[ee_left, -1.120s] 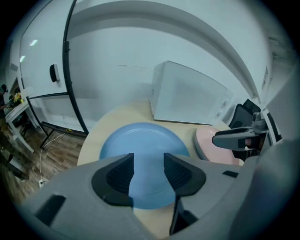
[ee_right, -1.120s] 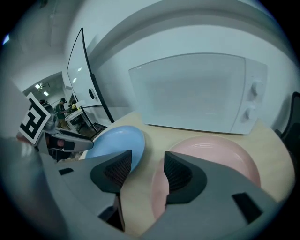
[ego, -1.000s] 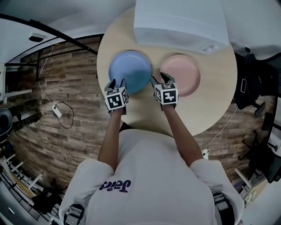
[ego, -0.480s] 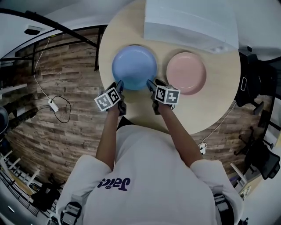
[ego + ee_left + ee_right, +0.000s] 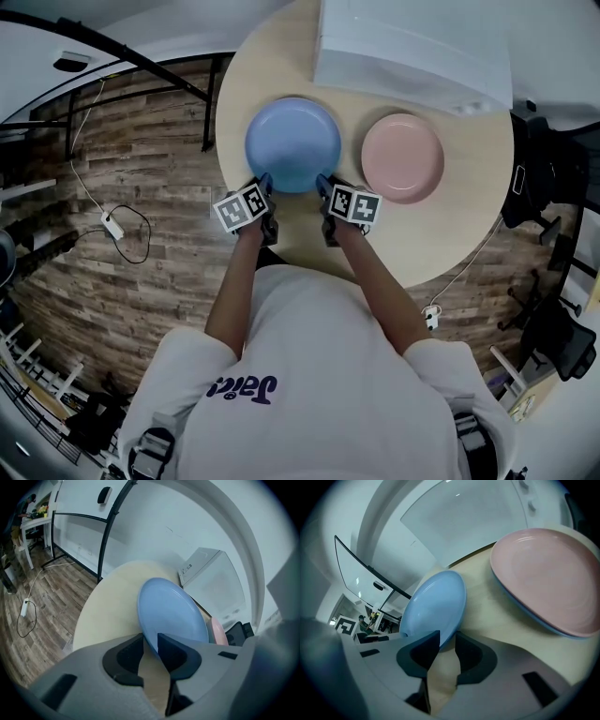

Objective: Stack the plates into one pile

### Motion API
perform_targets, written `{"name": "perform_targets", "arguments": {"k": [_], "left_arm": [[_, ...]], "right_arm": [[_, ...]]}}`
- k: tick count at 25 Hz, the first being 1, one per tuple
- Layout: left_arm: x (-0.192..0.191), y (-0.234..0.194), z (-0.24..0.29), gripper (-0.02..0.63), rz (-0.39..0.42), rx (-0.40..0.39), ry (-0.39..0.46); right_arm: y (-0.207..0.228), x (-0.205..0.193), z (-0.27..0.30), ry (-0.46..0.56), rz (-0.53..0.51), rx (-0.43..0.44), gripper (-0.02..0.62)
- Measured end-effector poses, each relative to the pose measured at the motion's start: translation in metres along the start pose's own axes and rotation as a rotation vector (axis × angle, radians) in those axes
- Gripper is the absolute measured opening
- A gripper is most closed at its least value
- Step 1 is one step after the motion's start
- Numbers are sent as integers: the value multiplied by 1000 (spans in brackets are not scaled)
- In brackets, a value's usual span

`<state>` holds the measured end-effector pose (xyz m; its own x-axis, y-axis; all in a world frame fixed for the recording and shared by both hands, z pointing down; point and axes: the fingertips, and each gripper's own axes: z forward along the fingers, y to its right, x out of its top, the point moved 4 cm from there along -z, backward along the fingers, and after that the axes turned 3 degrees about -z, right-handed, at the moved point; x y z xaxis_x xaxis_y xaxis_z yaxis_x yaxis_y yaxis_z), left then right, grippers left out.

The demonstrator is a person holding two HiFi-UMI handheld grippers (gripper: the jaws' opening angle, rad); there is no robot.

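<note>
A blue plate (image 5: pixel 292 141) lies left of a pink plate (image 5: pixel 403 157) on the round light-wood table (image 5: pixel 450 244). My left gripper (image 5: pixel 265 183) is at the blue plate's near left rim and my right gripper (image 5: pixel 323 183) at its near right rim. In the left gripper view the blue plate's (image 5: pixel 173 611) rim sits between the closing jaws of the left gripper (image 5: pixel 151 639), touching both. The right gripper view shows the right gripper (image 5: pixel 447 637) closing the same way on the blue plate's (image 5: pixel 433 606) edge. The pink plate (image 5: pixel 548 578) lies apart to the right.
A white box (image 5: pixel 412 47) stands on the far side of the table behind both plates. Beyond the table's edge lie wood flooring with a cable (image 5: pixel 112 225) at the left and dark chairs (image 5: pixel 553 178) at the right.
Both grippers have come down onto the blue plate's near rim. The right one moved left, away from the pink plate. Both pairs of jaws have narrowed around the rim.
</note>
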<state>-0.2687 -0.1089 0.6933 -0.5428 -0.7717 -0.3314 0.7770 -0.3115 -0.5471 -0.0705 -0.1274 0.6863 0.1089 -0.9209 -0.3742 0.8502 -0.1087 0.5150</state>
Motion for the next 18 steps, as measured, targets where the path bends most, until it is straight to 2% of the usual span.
{"name": "perform_targets", "arguments": {"k": [7, 12, 18], "left_arm": [[-2, 3, -17, 103, 5, -9, 32], [0, 16, -42, 103, 88, -1, 79], [-4, 47, -56, 103, 120, -41, 108]], "right_arm": [[-8, -1, -11, 21, 22, 23, 103], [-19, -6, -30, 52, 0, 44, 103], [-14, 2, -63, 128, -8, 52, 104]]}}
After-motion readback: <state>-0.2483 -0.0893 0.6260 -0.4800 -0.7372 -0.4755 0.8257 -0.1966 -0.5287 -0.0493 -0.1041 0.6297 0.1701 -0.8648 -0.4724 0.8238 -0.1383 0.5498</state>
